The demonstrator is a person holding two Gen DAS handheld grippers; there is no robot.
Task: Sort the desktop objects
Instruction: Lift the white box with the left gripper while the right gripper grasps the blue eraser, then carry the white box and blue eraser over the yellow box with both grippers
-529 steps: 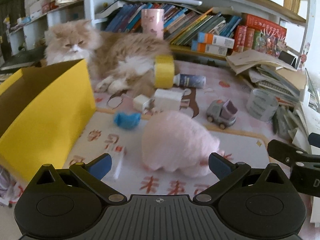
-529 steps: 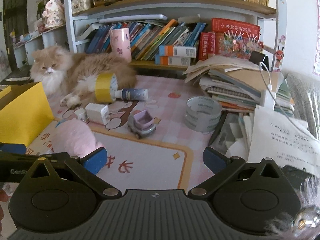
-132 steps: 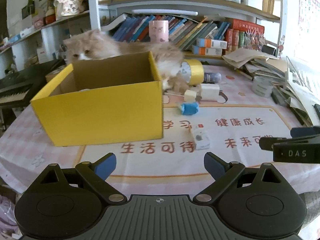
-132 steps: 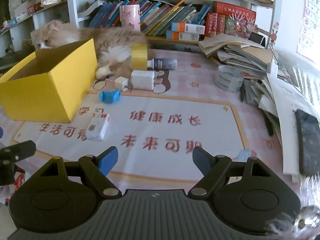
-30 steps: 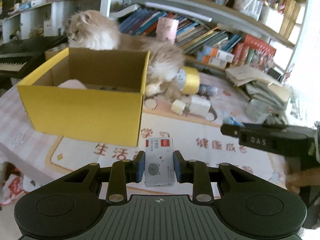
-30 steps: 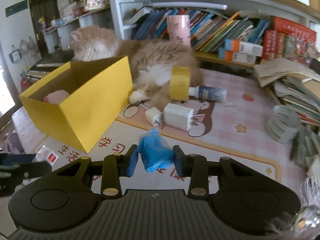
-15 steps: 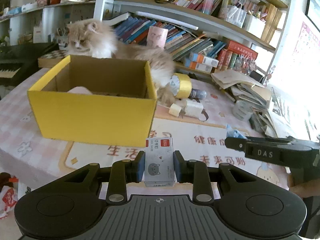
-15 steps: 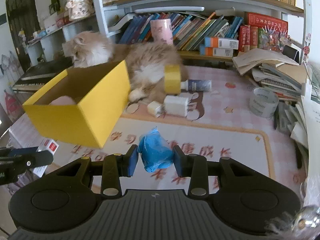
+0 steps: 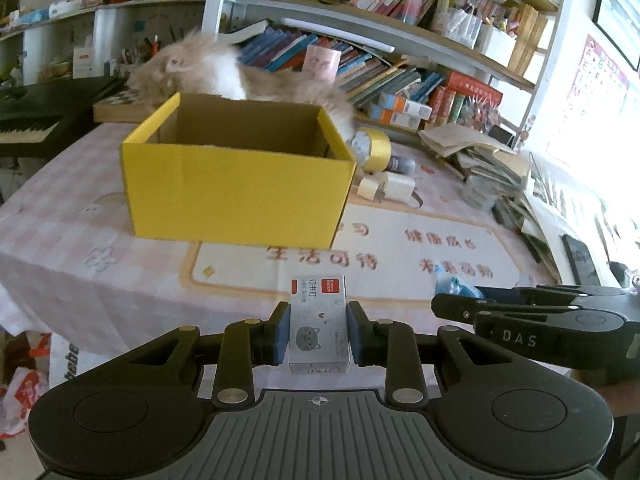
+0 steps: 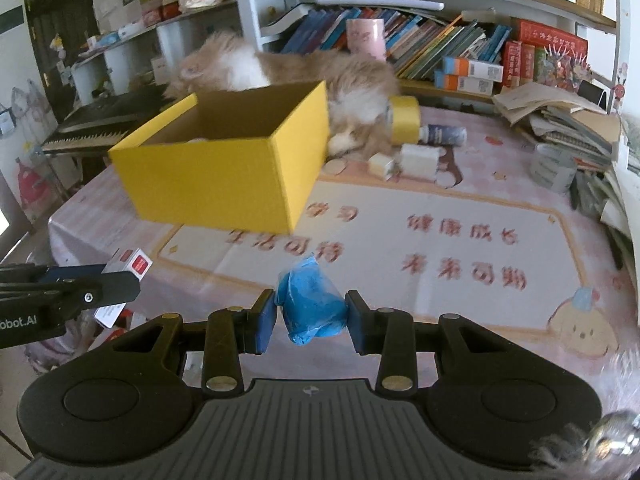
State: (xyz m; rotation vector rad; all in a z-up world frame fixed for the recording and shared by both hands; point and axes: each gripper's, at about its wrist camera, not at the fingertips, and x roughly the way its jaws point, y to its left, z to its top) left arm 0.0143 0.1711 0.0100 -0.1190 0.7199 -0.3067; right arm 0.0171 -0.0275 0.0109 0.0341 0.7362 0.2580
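Both loads are up: the left gripper [image 9: 318,334] pinches a small staple box [image 9: 319,322] low in frame, the right gripper [image 10: 311,322] squeezes a crumpled blue wad [image 10: 311,305]. Neither is in the yellow box [image 9: 236,184] upper centre yet; tape roll [image 9: 374,148] and white adapter [image 9: 396,187] wait on the worktop [image 9: 400,256].

Fluffy cat [image 9: 224,68] lying behind w/ bookshelf [image 9: 400,60] at back; keyboard [image 10: 92,120] far left, paper stack [image 10: 560,116] on right of counter [image 9: 60,200].
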